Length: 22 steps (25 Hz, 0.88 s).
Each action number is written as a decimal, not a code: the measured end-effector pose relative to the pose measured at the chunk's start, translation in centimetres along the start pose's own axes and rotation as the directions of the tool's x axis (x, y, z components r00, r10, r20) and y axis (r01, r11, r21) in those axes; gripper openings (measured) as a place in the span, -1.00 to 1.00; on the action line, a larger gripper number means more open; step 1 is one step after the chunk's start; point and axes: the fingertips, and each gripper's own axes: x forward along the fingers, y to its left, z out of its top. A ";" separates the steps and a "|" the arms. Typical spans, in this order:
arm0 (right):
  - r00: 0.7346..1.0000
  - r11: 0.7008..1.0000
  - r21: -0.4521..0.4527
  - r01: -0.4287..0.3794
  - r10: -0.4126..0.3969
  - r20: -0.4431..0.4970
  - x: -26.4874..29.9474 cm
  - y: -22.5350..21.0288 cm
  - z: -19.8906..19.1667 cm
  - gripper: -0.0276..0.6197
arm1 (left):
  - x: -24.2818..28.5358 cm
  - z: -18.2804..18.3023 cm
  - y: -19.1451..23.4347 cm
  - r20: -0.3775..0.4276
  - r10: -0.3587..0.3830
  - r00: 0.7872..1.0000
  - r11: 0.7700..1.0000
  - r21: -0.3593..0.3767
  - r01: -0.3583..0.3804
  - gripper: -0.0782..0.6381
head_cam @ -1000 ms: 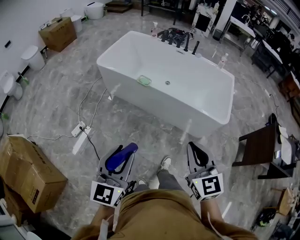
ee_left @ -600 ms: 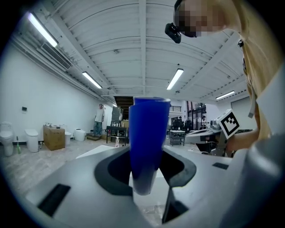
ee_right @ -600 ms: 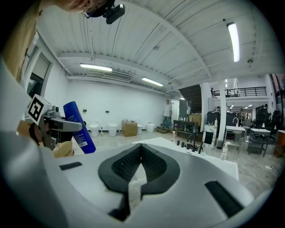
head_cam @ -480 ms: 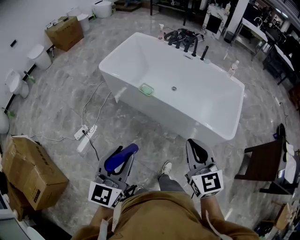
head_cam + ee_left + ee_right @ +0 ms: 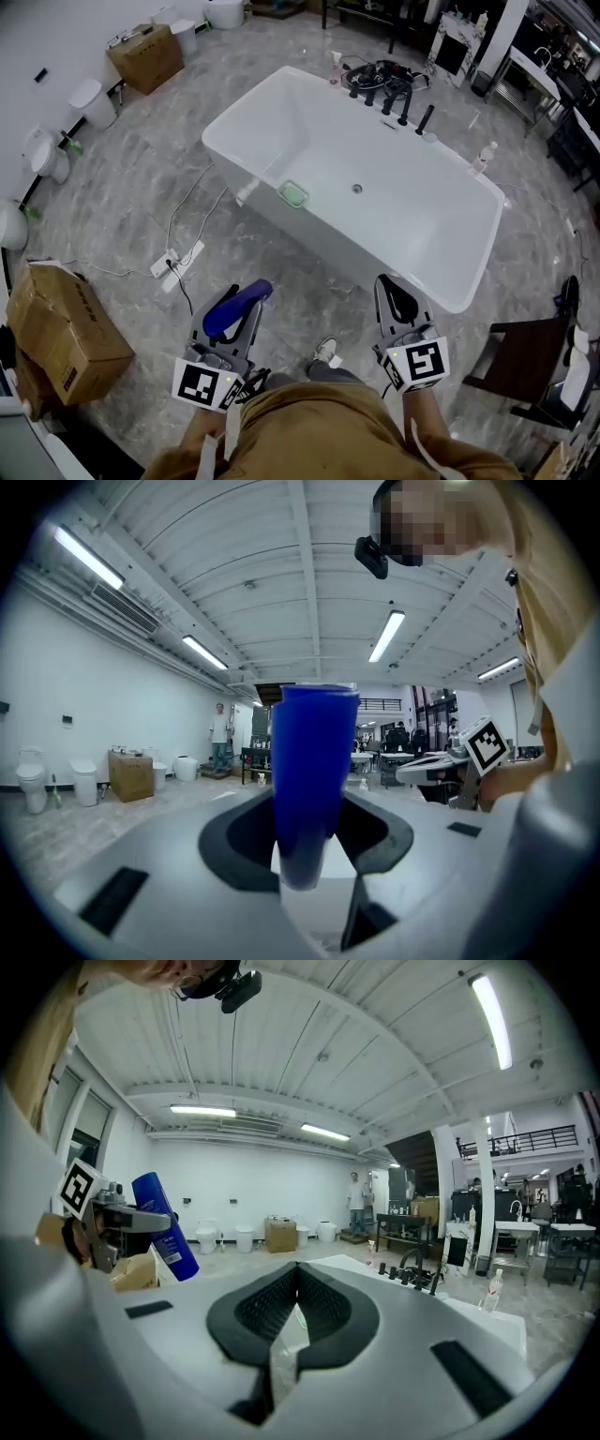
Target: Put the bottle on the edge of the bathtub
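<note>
A blue bottle (image 5: 238,307) lies between the jaws of my left gripper (image 5: 234,317), which is shut on it. In the left gripper view the blue bottle (image 5: 310,780) stands up from between the pads and hides what lies straight ahead. My right gripper (image 5: 396,298) holds nothing, and its black pads meet at the tip (image 5: 297,1290). The white bathtub (image 5: 323,242) stands on the floor ahead of both grippers, its near rim a short way beyond the fingertips. From the right gripper view, the bottle (image 5: 164,1224) shows at the left and the bathtub's rim (image 5: 469,1321) at the right.
Black faucets (image 5: 389,94) and a clear bottle (image 5: 484,156) stand on the tub's far rim; a green soap dish (image 5: 293,194) lies inside. A power strip with cables (image 5: 178,267) and a cardboard box (image 5: 61,328) sit left, a dark chair (image 5: 525,356) right. Toilets (image 5: 89,98) line the left wall.
Both grippers and the person have moved forward toward the bathtub, whose near rim now sits closer to the fingertips. The hold on the blue bottle is unchanged.
</note>
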 end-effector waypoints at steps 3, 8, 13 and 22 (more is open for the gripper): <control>0.999 0.999 -0.004 -0.035 0.035 0.008 1.3 -2.0 0.0 -0.90 | 1.7 0.2 -0.4 0.000 0.038 0.999 0.999 0.006 -0.038 -0.33; 0.997 0.997 0.006 -0.073 0.073 0.016 2.7 -3.1 0.4 -0.90 | 3.4 0.3 -0.6 -0.021 0.067 0.998 0.998 0.002 -0.067 -0.33; 0.996 0.996 0.012 -0.084 0.084 0.007 3.6 -4.0 0.1 -0.90 | 4.9 0.7 0.1 -0.018 0.077 0.997 0.997 0.021 -0.076 -0.33; 0.998 0.999 -0.001 -0.038 0.038 -0.044 5.3 -5.3 -0.7 -0.90 | 7.6 0.3 3.4 -0.011 0.066 0.998 0.998 0.006 -0.066 -0.33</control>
